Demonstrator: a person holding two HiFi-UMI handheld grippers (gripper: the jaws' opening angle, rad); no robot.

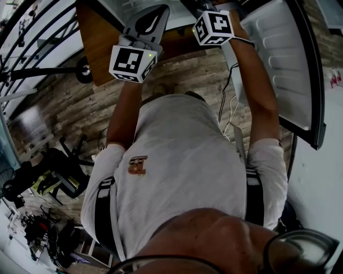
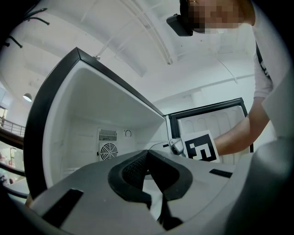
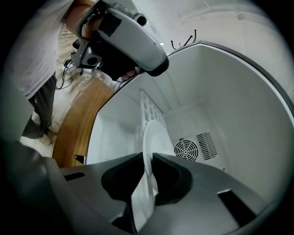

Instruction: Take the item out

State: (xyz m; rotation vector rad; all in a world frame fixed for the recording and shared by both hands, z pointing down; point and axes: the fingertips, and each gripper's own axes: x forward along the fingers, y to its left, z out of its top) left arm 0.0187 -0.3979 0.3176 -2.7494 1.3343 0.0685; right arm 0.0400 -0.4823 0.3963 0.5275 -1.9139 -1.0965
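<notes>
A white plate (image 3: 150, 137) stands on edge inside a small white fridge (image 3: 229, 92), in front of a wire shelf. My right gripper (image 3: 148, 154) is shut on the plate's near rim, with the pads pressed against both faces. In the head view only this gripper's marker cube (image 1: 213, 27) shows, up at the fridge opening. My left gripper (image 2: 147, 152) is shut with nothing between its pads, and it hovers just outside the fridge (image 2: 87, 114), to the left of the right one. In the head view the left gripper (image 1: 151, 15) points at the fridge.
The fridge door (image 1: 278, 64) stands open at the right. A round fan vent (image 3: 186, 149) sits on the fridge's back wall. A wooden cabinet side (image 1: 102, 37) lies left of the fridge. Cables (image 1: 228, 101) hang near the door. Black chairs and clutter (image 1: 48, 176) stand at the left.
</notes>
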